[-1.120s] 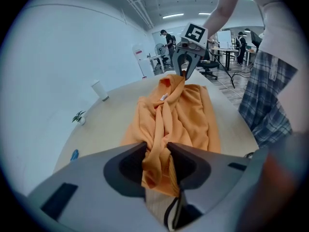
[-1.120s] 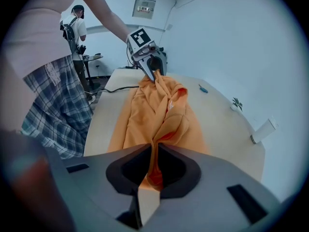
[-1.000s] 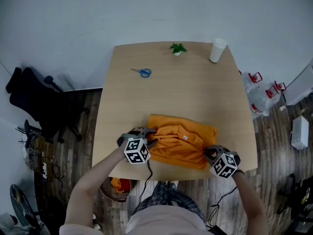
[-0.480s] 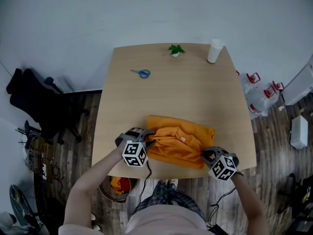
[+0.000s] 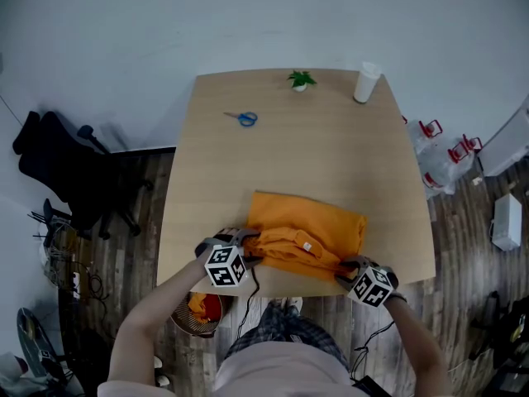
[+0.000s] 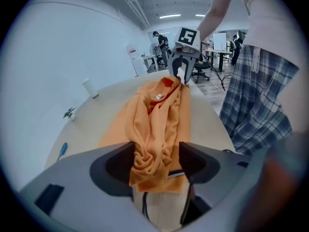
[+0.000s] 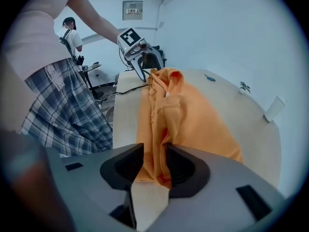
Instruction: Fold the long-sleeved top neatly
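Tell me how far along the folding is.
Done: the orange top lies as a compact block on the table. In hand: its bunched near edge runs from the left tool to the right tool, between each one's opening jaws. Left: probably smoothing that ridge flat.

Your orange long-sleeved top [image 5: 307, 231] is soft, matt knitted cloth, ribbed at one edge. The pale wooden desk [image 5: 306, 155] under it looks smooth and matt; the white cup [image 5: 367, 83] may be paper.

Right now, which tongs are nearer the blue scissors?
Left. The left tongs sit straight below the scissors; the right tongs sit farther, diagonally right. Both are opening, orange top between their jaws.
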Tool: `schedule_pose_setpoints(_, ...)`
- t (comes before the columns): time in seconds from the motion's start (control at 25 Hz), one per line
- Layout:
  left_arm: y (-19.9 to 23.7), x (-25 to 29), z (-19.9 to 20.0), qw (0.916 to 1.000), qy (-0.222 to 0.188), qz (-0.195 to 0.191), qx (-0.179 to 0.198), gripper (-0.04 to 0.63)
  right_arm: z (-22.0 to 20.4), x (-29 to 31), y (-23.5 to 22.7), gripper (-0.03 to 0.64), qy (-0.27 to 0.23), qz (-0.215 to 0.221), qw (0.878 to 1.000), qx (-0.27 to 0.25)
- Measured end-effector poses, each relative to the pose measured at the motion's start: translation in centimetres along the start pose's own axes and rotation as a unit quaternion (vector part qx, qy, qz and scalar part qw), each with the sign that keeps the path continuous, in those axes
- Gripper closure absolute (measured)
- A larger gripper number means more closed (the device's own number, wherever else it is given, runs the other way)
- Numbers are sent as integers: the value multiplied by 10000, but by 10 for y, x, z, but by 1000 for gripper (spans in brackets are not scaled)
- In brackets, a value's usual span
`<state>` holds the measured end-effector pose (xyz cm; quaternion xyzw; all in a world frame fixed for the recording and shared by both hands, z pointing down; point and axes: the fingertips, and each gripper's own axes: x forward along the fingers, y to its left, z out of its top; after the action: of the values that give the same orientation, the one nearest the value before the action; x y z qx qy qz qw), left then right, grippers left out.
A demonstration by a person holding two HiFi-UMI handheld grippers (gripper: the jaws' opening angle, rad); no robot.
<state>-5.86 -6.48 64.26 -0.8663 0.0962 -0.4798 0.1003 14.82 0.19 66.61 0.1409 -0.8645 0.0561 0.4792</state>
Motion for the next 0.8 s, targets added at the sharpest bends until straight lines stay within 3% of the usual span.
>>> schedule_pose_setpoints(0.2, -18, -4, -2, 9998, -27, -139, -150, 308, -8, 2, 20, 446, 133, 316, 9994, 106)
schedule_pose_setpoints(0.52, -42, -13, -2, 9985, -27, -298, -457, 318, -14, -3, 28, 445, 160, 449, 9985, 280)
schedule_pose_setpoints(0.68, -26, -27, 15, 9957, -383, -58, -836, 318, 2, -17, 11, 445, -217, 214, 9986, 427)
schedule_pose_setpoints(0.8, 0, -40, 31, 9880, -789, 204, -1310, 318, 19, -31, -10, 445, -554, -65, 9965, 621)
